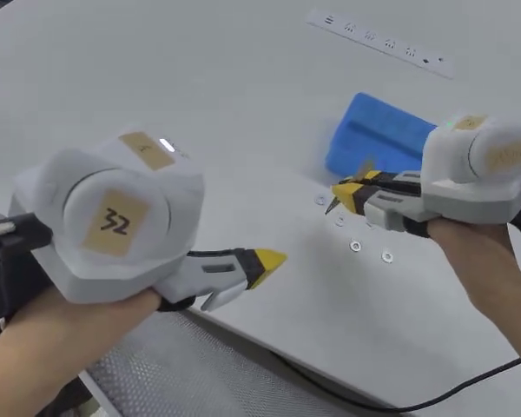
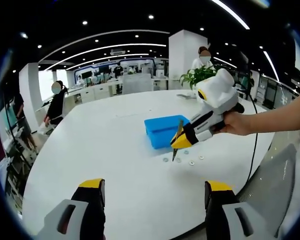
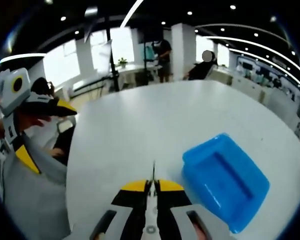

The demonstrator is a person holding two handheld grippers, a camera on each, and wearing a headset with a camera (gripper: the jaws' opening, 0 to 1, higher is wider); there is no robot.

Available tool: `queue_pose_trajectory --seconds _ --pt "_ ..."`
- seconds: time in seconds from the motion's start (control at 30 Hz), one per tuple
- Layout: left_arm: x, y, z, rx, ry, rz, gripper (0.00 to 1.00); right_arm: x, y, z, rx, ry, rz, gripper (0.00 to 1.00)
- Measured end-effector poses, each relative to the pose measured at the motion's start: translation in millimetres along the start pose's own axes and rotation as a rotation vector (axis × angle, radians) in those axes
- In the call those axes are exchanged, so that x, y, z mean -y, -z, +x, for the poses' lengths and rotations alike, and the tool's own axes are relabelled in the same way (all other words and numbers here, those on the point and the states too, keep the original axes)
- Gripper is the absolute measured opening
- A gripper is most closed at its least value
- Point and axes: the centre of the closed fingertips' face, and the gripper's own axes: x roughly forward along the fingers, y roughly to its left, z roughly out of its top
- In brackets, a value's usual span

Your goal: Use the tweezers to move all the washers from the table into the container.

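Observation:
A blue container (image 1: 378, 135) sits on the white table (image 1: 200, 104). Several small metal washers (image 1: 355, 247) lie scattered in front of it. My right gripper (image 1: 347, 193) hovers over them, shut on thin tweezers (image 1: 332, 205) whose tip points down near the leftmost washer (image 1: 320, 200). The right gripper view shows the jaws (image 3: 151, 186) closed on the tweezers (image 3: 153, 172), with the container (image 3: 225, 180) to the right. My left gripper (image 1: 247, 276) hangs open over the table's near edge, holding nothing. Its own view shows the jaws (image 2: 155, 192) wide apart, the washers (image 2: 191, 163) and the container (image 2: 165, 131) ahead.
A power strip (image 1: 382, 42) is set in the table at the back right. A black cable (image 1: 417, 401) runs along the near edge, and a mesh chair seat (image 1: 182, 378) lies below it. People sit and stand in the room beyond the table.

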Motion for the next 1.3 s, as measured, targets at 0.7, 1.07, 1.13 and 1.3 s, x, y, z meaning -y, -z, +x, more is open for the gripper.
queue_pose_trajectory --seconds 0.7,1.07,1.13,1.3 --pt "-0.8 3.9 2.3 -0.023 0.001 0.009 0.83 20.2 -1.7 20.6 0.016 0.062 -0.006 0.03" --pt "2.3 3.4 3.4 -0.028 0.008 0.018 0.84 19.5 -2.9 23.1 0.017 0.054 0.007 0.03" --pt "2.4 3.8 3.4 -0.029 0.008 0.017 0.84 20.5 -2.8 23.4 0.02 0.055 0.005 0.03" --pt "4.0 4.1 3.4 -0.033 0.01 0.021 0.84 17.9 -2.4 21.5 0.013 0.052 -0.009 0.02"
